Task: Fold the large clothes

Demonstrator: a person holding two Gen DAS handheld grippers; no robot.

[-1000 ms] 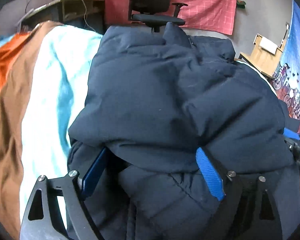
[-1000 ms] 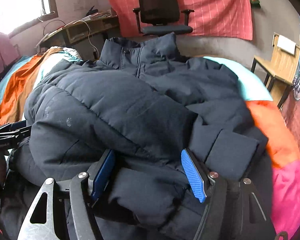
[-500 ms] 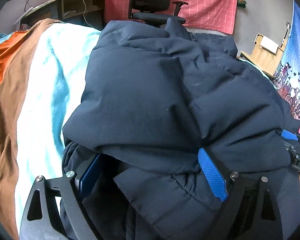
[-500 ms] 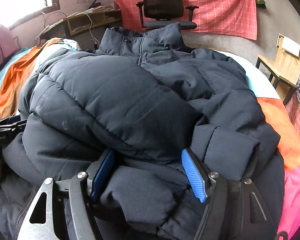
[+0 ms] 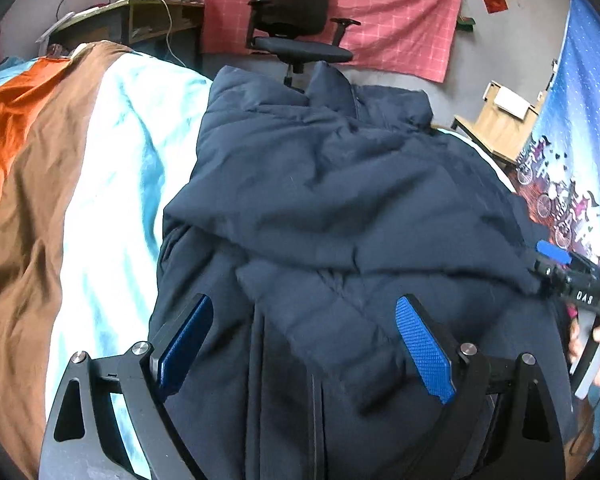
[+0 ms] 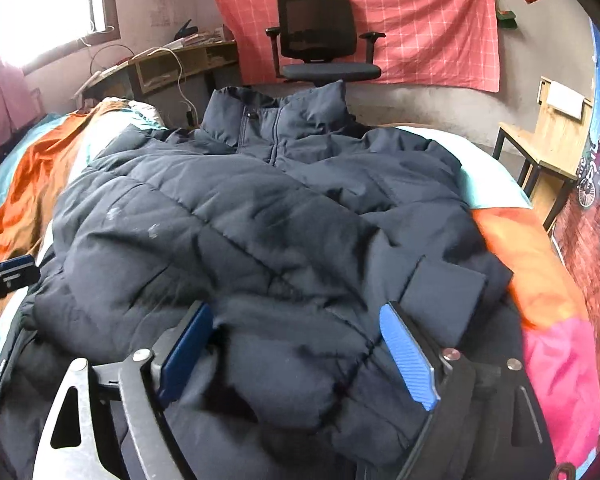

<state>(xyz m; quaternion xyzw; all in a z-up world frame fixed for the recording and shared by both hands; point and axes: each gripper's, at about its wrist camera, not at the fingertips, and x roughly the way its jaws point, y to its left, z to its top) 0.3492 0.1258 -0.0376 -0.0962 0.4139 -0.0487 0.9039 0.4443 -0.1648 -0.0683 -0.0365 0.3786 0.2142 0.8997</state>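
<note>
Bed [image 5: 100,184]: covered by a sheet in broad stripes of orange, brown, white and pale blue; on the right-wrist view's far side it runs orange, then pink.
Puffer jacket [image 5: 340,208]: dark navy, quilted, lying across the bed with its stand-up collar at the far end, toward the chair; both sleeves are folded in over the body, and a square cuff shows near the right tool in the right-wrist view.
Wall cloth [image 6: 380,12]: red with a pale grid, hung on the far wall.
Office chair [image 6: 320,40]: black, with armrests, in front of the wall cloth, just past the jacket's collar.
Table [image 6: 172,68]: wooden, by the window on the left, with papers and a white cable on it.
Wooden stand [image 6: 552,140]: light wood on dark legs, by the right wall.
Left tool [image 5: 304,344]: jaws spread wide, blue pads clear of the fabric; it hovers over the jacket's near hem and grips nothing.
Right tool [image 6: 296,352]: jaws have just been opening and now stand wide; a fold of the jacket bulges up between the blue pads, which do not pinch it.
Hand [image 5: 596,344]: at the right edge of the left-wrist view, on the right tool's handle.
</note>
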